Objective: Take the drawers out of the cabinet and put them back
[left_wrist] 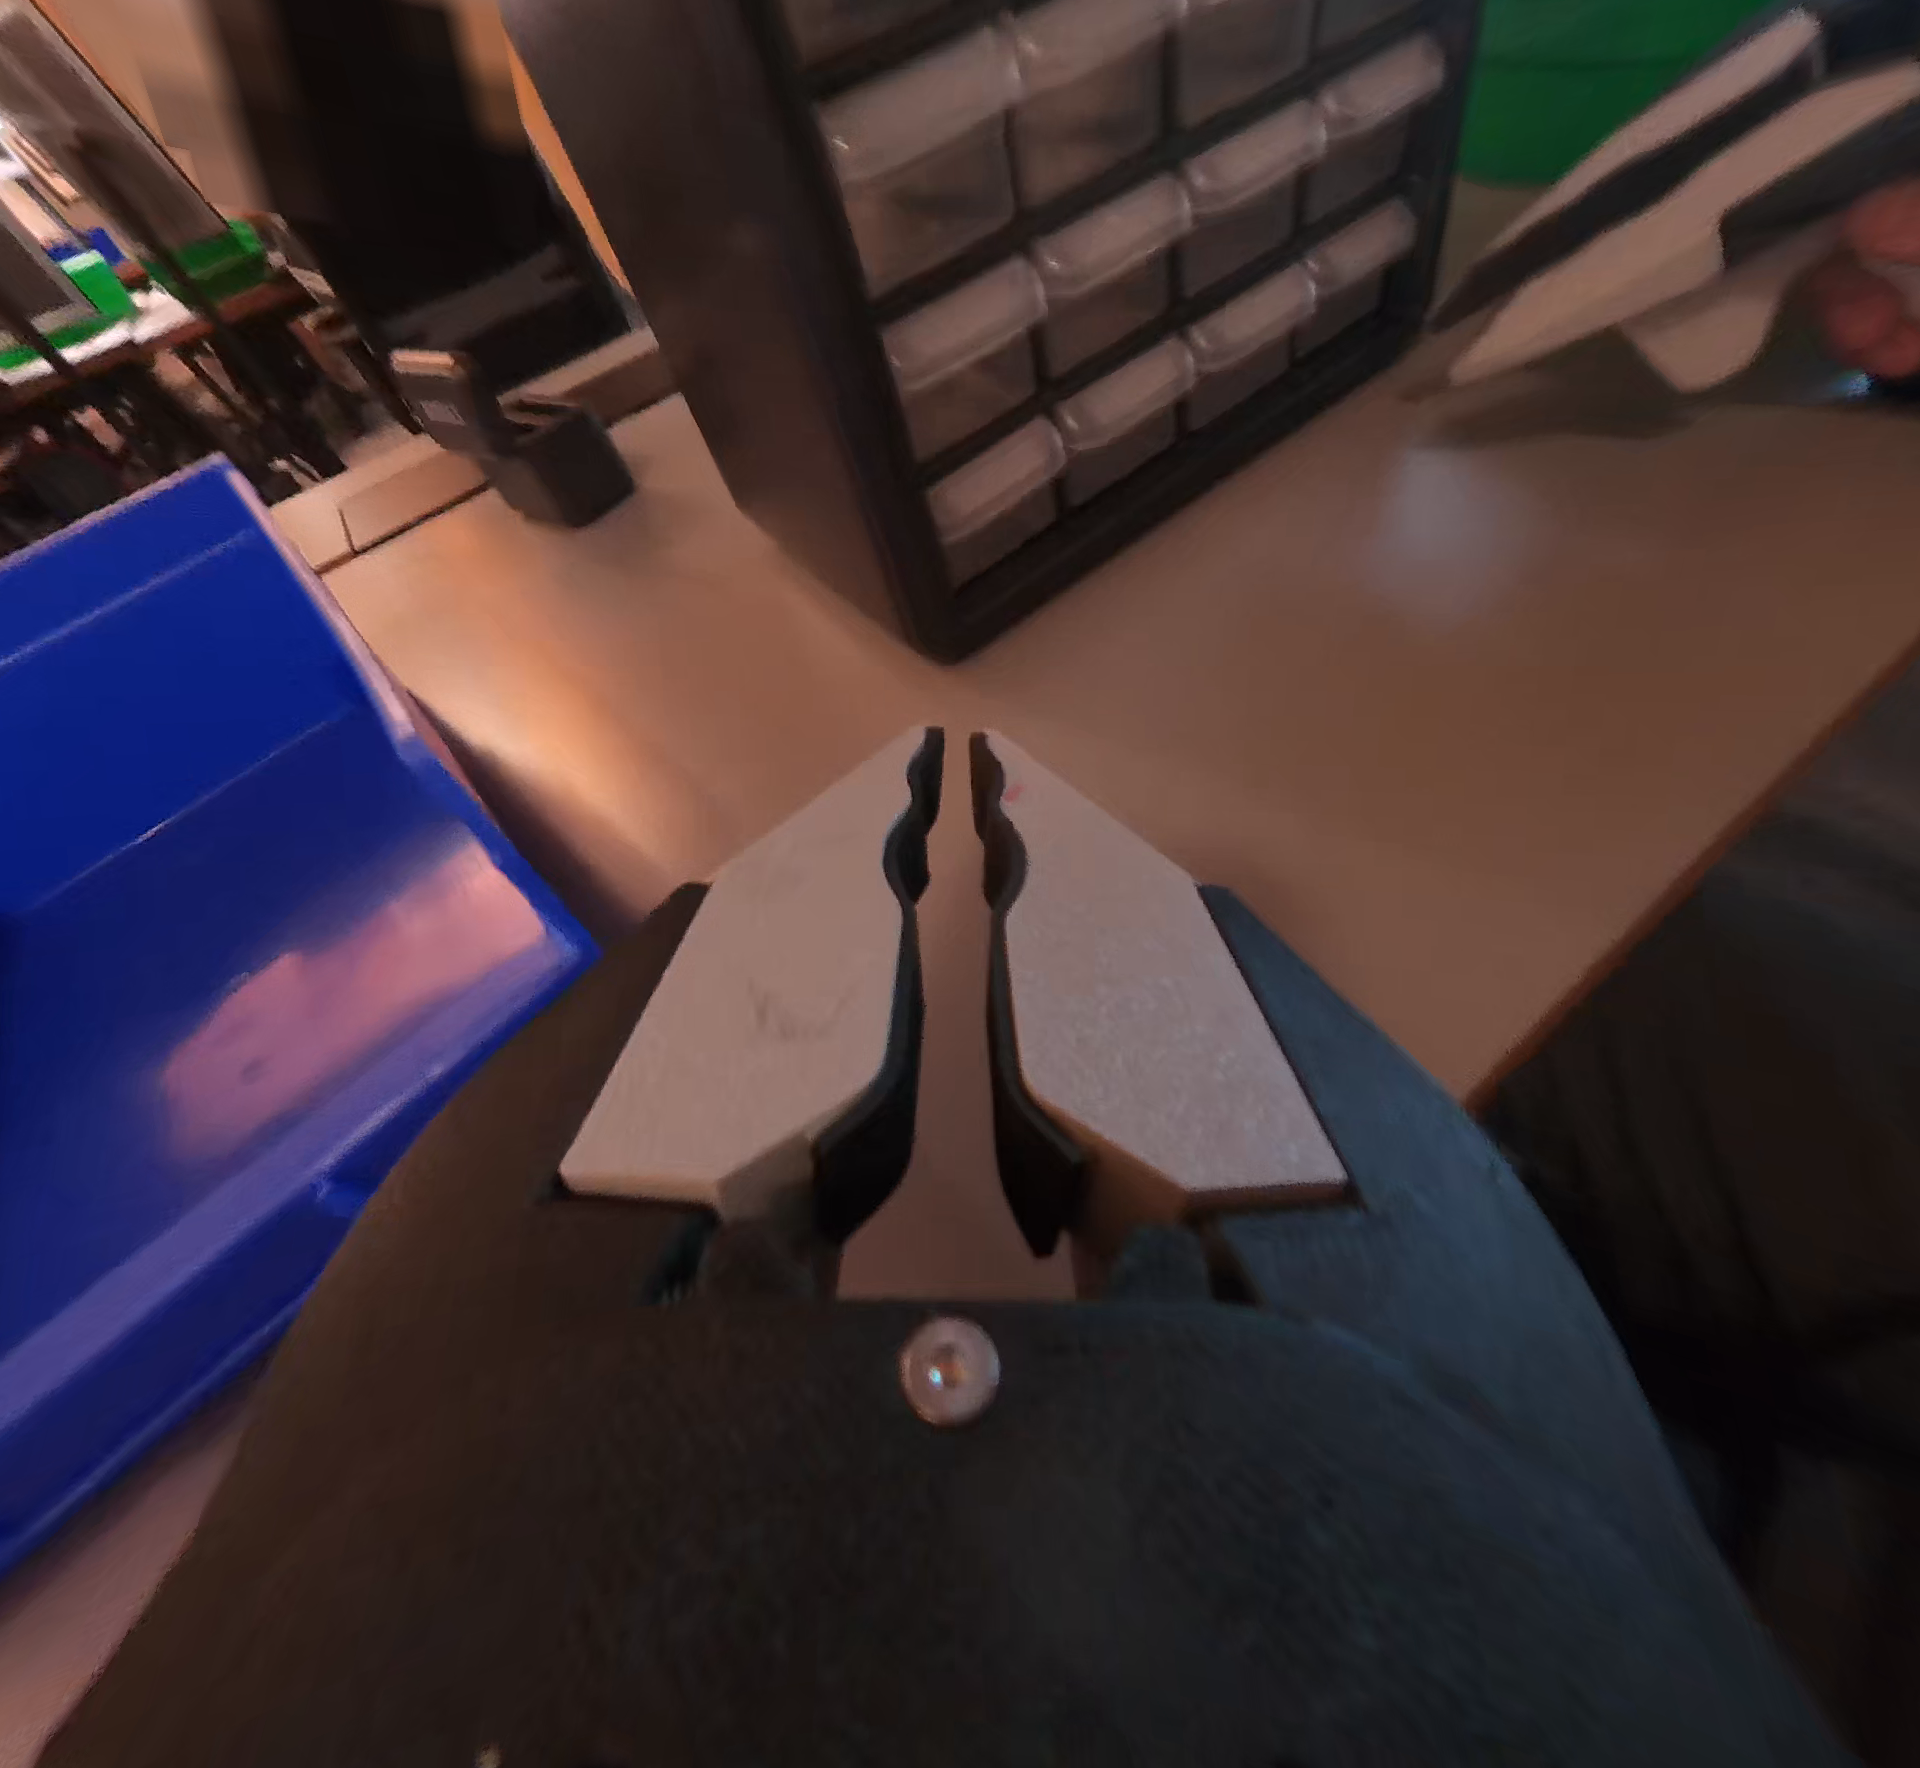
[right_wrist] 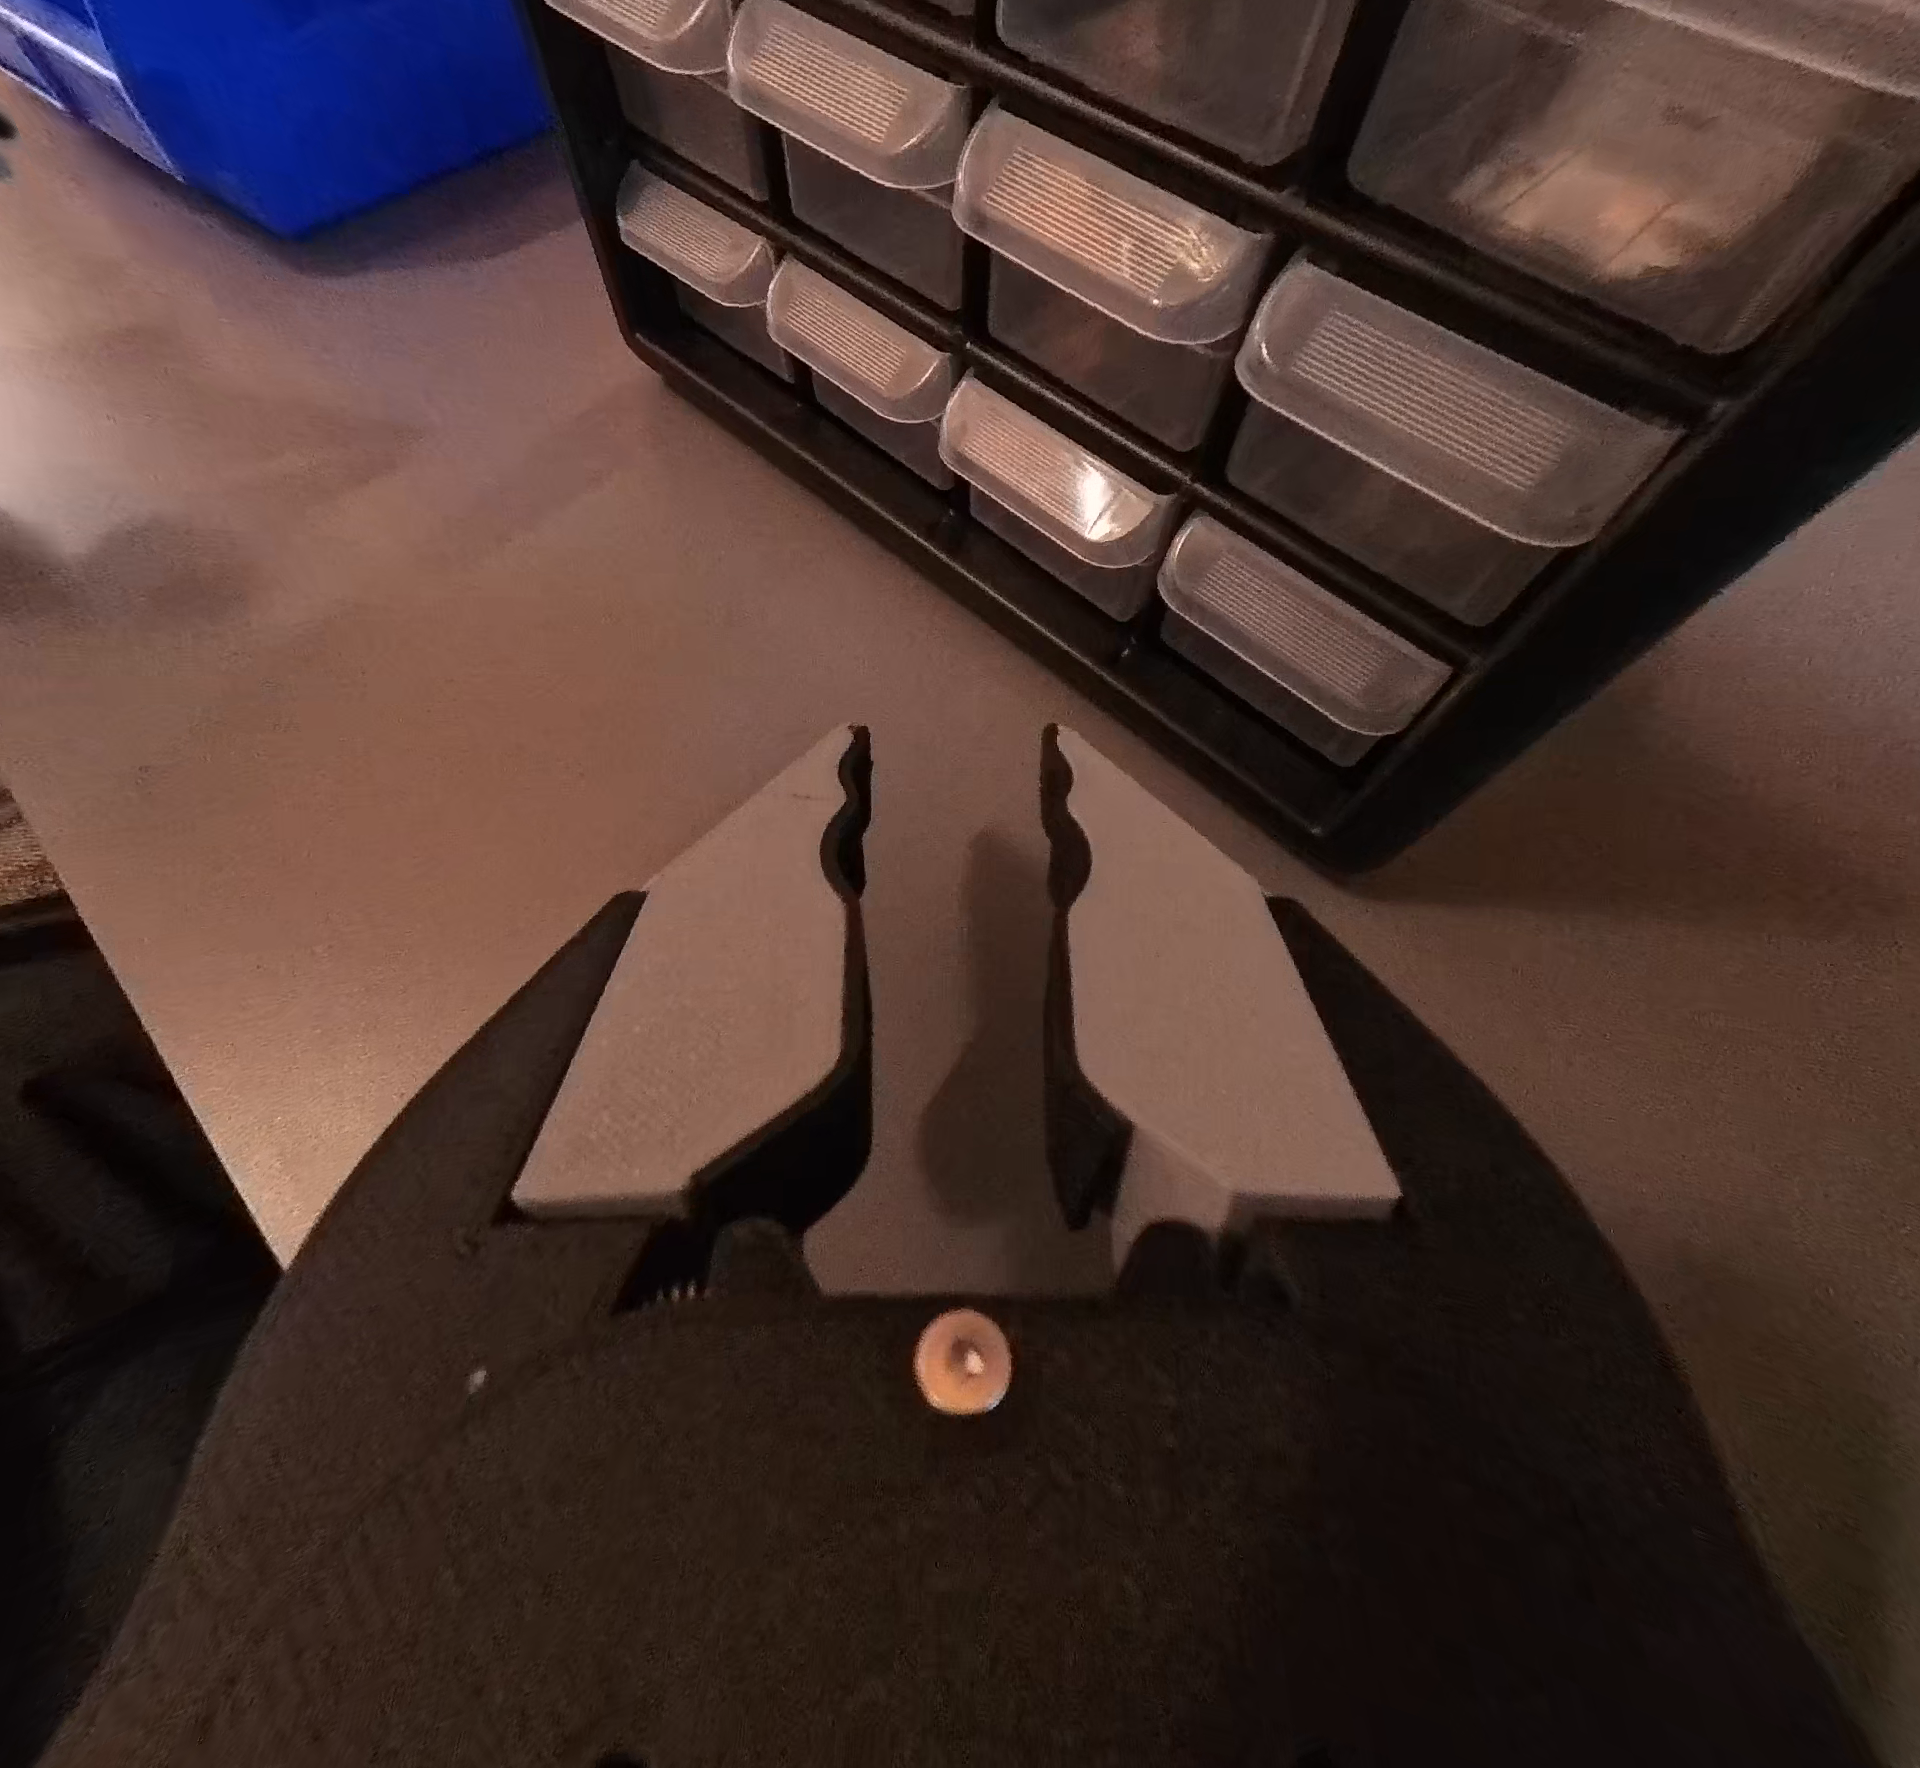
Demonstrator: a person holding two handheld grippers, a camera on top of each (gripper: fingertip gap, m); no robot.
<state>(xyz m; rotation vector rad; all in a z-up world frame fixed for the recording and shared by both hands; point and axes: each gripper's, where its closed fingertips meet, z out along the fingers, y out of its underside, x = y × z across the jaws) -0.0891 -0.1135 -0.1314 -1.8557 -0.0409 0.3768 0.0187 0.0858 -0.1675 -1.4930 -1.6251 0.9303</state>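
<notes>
A black cabinet (left_wrist: 790, 368) with several rows of small clear drawers (left_wrist: 1101, 284) stands on the beige table; all drawers I can see sit in their slots. It also fills the top of the right wrist view (right_wrist: 1340, 814), with the bottom-row drawers (right_wrist: 1299, 638) closest. My left gripper (left_wrist: 956, 742) is nearly shut and empty, a little in front of the cabinet's near corner. My right gripper (right_wrist: 954, 742) is partly open and empty, just short of the cabinet's bottom row. The right gripper also shows at the right edge of the left wrist view (left_wrist: 1621, 232).
A blue bin (left_wrist: 208, 866) stands close on the left and shows in the right wrist view (right_wrist: 270, 25) too. A green bin (left_wrist: 1683, 25) is behind the cabinet on the right. A small black holder (left_wrist: 551, 461) sits behind left. The table edge (left_wrist: 1683, 866) runs at right.
</notes>
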